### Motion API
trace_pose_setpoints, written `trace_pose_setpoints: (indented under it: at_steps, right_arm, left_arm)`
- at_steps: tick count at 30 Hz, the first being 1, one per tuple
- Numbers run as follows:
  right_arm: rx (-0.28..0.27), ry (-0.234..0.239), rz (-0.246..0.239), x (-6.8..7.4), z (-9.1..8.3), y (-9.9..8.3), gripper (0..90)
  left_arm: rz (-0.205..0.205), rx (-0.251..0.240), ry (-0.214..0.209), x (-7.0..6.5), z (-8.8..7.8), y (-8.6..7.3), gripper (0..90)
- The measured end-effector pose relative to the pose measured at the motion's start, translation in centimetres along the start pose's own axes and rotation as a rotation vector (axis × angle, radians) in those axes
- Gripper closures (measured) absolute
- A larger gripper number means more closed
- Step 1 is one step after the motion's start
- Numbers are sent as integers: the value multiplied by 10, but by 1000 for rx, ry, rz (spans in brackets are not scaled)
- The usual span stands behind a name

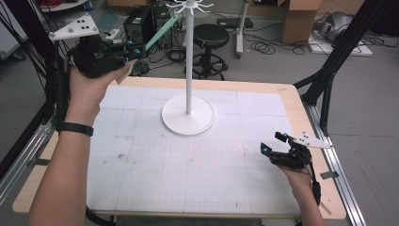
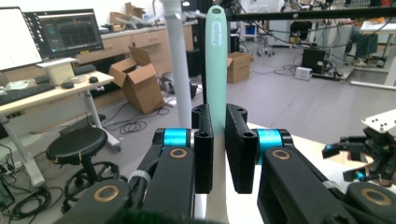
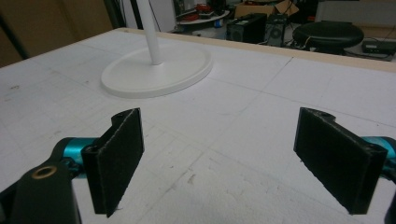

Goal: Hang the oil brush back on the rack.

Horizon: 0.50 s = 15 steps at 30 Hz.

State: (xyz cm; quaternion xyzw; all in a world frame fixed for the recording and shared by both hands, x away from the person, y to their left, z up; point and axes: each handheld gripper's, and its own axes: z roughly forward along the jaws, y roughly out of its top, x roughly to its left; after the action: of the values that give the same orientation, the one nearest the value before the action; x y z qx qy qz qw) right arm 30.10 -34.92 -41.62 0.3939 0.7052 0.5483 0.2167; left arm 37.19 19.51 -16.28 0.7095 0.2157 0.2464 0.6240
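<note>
In the high view the left gripper (image 1: pixel 133 52) sits in the upper left of the frame, held up above the far left corner of the table (image 1: pixel 291 106), with the person's left hand (image 1: pixel 91 84) wrapped under its black body. Its jaws are closed on a mint-green utensil handle (image 1: pixel 161 31), which sticks out from between them and slants up and to the right, its far tip just beside the white pole of the rack (image 1: pixel 188 70) near the top centre of the frame. The left gripper view (image 2: pixel 218 149) shows the grip up close: the two black pads press on the lower part of the green handle (image 2: pixel 216 60) from either side, and the handle rises straight up the middle of the frame to the top edge (the white pole (image 2: pixel 179 60) stands just to its left there).

The right gripper (image 1: pixel 274 143) lies low at the right of the high view, over the white mat near the table's right edge, well apart from the handle. In the right gripper view (image 3: pixel 233 158) its jaws stand wide apart with nothing between them, and the rack's round base (image 3: pixel 156 72) lies beyond in the upper left.
</note>
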Motion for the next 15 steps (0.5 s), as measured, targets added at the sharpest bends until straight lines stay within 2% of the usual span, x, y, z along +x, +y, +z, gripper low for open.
trace_pose_setpoints:
  at_steps: [5, 9, 10, 12, 15]
  right_arm:
    - [-3, 1, -2, 0, -1, 0, 151]
    - [-2, 3, 0, 0, -1, 0, 151]
    - [-3, 2, -3, 0, -1, 0, 151]
    - [-3, 3, -2, 0, -1, 0, 150]
    - [-4, 4, 0, 0, -1, 0, 151]
  left_arm:
    - [-16, -10, 25, 7, 1, 2, 822]
    - [-16, 4, 20, 7, 6, -1, 821]
    - [-16, 8, 31, 7, 7, -1, 822]
    - [-29, -1, 27, 8, 9, -1, 822]
    - [-25, -8, 30, 7, 12, -1, 821]
